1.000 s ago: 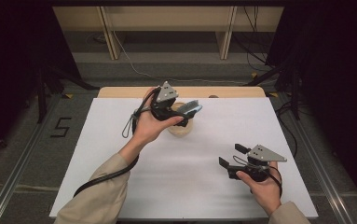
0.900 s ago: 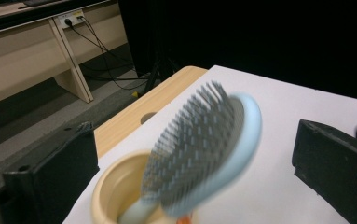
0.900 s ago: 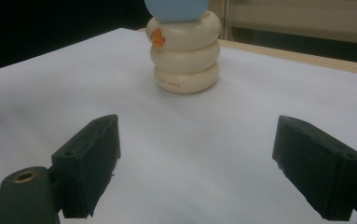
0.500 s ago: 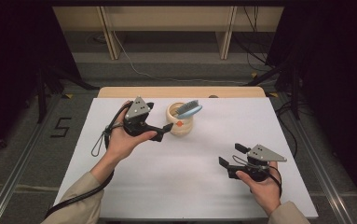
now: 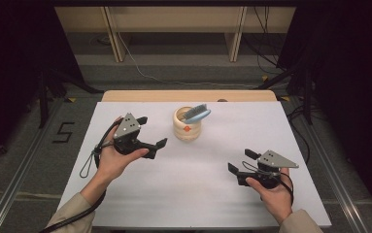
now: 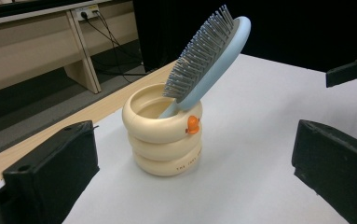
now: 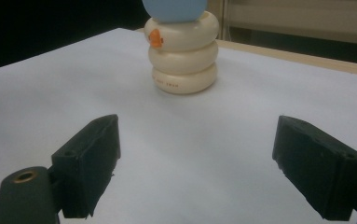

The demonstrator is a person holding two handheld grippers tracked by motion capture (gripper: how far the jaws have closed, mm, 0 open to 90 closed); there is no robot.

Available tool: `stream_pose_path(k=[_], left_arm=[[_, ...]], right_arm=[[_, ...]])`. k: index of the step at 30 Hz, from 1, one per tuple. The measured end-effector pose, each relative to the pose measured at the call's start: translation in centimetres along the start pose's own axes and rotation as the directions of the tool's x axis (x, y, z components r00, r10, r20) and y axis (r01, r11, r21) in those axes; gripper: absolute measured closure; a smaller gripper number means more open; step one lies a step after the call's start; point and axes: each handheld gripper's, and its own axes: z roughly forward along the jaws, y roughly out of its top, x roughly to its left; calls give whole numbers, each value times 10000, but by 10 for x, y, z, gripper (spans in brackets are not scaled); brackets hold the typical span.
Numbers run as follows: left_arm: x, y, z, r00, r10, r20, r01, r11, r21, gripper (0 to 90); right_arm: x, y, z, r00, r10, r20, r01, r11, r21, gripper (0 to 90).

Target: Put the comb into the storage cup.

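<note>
Left gripper (image 5: 152,132): jaws wide apart, holding nothing, just left of the cream ringed duck-face cup (image 5: 186,124). Light blue plastic hairbrush (image 5: 196,114) stands handle-down in that cup, tilted. Right gripper (image 5: 239,160): jaws spread, holding nothing, well apart on the white table (image 5: 198,194).

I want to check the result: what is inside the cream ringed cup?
A blue hairbrush stands in the cream cup, its handle inside and its bristled head leaning out over the rim. The cup's wall hides the bottom.

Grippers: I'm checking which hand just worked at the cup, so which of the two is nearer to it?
The left gripper, beside the cream ringed cup holding the blue hairbrush. The right gripper sits farther away, near the table's front edge.
</note>
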Motion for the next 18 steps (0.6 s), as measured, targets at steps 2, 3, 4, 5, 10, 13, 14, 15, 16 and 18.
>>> stream_pose_path(k=[2,3,4,5,10,13,14,15,16,18], left_arm=[[0,-2,-2,10000,2,17,-2,10000,-7,0],[-1,-2,-2,10000,5,0,-5,10000,-10,0],[-1,-3,-3,10000,33,15,-33,10000,19,0],[-1,-5,-4,10000,16,30,-16,10000,29,0],[-4,-12,-11,10000,53,21,-53,10000,-38,0],[-6,-19,-16,10000,93,10,-92,9999,-82,0],[-7,-21,-17,10000,87,-3,-87,9999,-106,0],[-7,-23,-18,10000,96,-4,-96,9999,-113,0],[-8,-27,-20,10000,98,-10,-98,9999,-109,0],[-8,-33,-23,9999,98,-36,-98,9999,-135,0]], right_arm=[[0,0,0,10000,-7,-5,7,10000,11,157],[0,0,0,10000,-3,-3,3,10000,13,157],[0,0,0,10000,-4,0,4,10000,11,157],[0,0,0,10000,-5,5,5,10000,23,157],[-1,0,0,10000,5,5,-5,10000,5,158],[0,0,0,10000,-7,-1,7,10000,23,157],[0,0,0,10000,-14,2,14,10000,25,158],[0,0,0,10000,-14,0,14,10000,10,157],[0,0,0,10000,-15,4,15,10000,11,158],[0,0,0,10000,-16,1,16,10000,-7,157]])
